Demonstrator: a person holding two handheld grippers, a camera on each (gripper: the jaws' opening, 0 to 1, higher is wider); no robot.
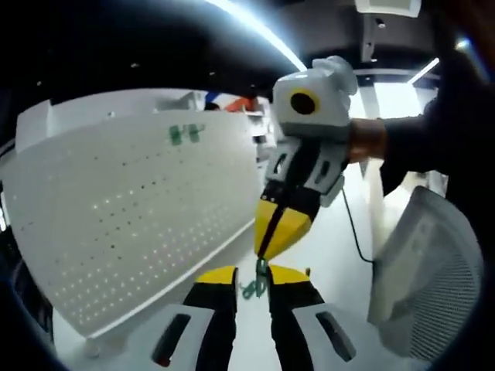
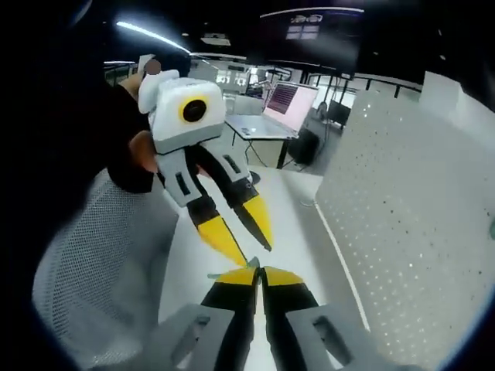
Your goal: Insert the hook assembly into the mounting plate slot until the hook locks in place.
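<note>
In the left gripper view, the left gripper (image 1: 251,280) rises from the bottom with its yellow-tipped black jaws a little apart, and between the tips hangs a small green wire hook assembly (image 1: 255,284). The right gripper (image 1: 271,236) comes down from the upper right, its yellow jaws pressed together on the top of that same hook, so the piece sits where the two tools meet. Whether the left jaws actually press on the hook cannot be told from this view.

The right gripper view shows the meeting from the other side: the right gripper (image 2: 259,272) has its jaws closed tip to tip, with only a thin sliver of the hook (image 2: 249,265) visible at the tips, while the left gripper (image 2: 247,246) enters from the upper left with its jaws clearly spread, one yellow tip on either side of that point.

The large white perforated mounting plate (image 1: 131,216) stands upright to the left in the left gripper view, with two green hooks (image 1: 186,134) already near its top edge; in the right gripper view the plate (image 2: 418,224) stands on the right. The held hook is well apart from the plate. A grey mesh chair back (image 1: 433,270) stands beside the white table (image 1: 325,263), and an open laptop (image 2: 282,104) sits on a desk behind.
</note>
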